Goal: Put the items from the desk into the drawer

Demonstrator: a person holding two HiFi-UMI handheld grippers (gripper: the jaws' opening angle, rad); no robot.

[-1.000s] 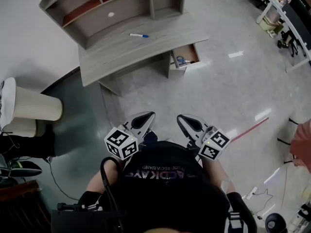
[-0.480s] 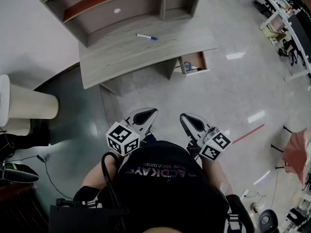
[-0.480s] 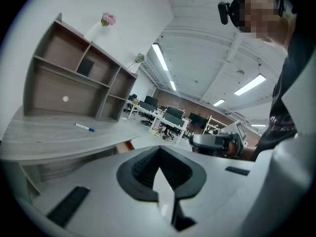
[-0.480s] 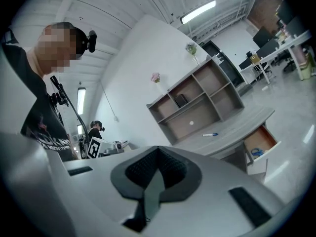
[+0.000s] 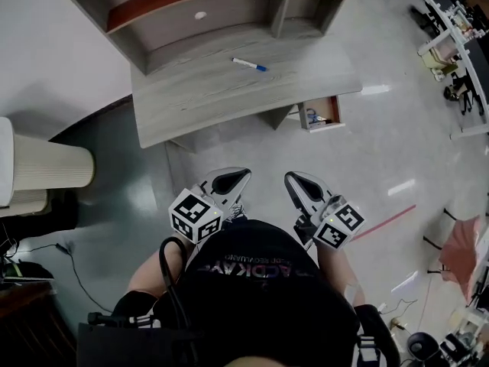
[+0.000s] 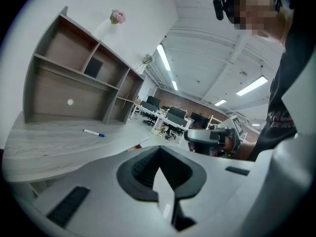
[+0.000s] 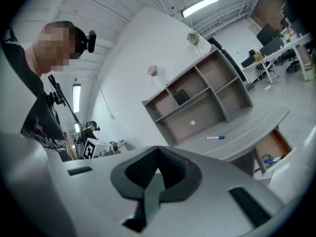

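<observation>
A blue-capped white marker pen (image 5: 250, 65) lies on the grey wooden desk (image 5: 191, 98); it also shows as the pen (image 6: 94, 133) and the pen (image 7: 215, 138) in the two gripper views. Under the desk's right end a small drawer (image 5: 321, 116) stands pulled out, with blue scissors (image 7: 269, 159) inside. My left gripper (image 5: 231, 179) and right gripper (image 5: 296, 180) are held side by side in front of my chest, well short of the desk. Both are shut with nothing between their jaws.
A hutch with shelves (image 5: 199, 6) rises at the desk's back, with a small white round thing (image 5: 200, 15) on its back panel. A cream cylindrical bin (image 5: 46, 167) stands at the left. Office tables and chairs (image 5: 458, 37) fill the far right. Red tape (image 5: 382, 222) marks the floor.
The desk and drawer have shifted right and come closer in the head view as I walk towards them. Both grippers keep their shut pose in front of me.
</observation>
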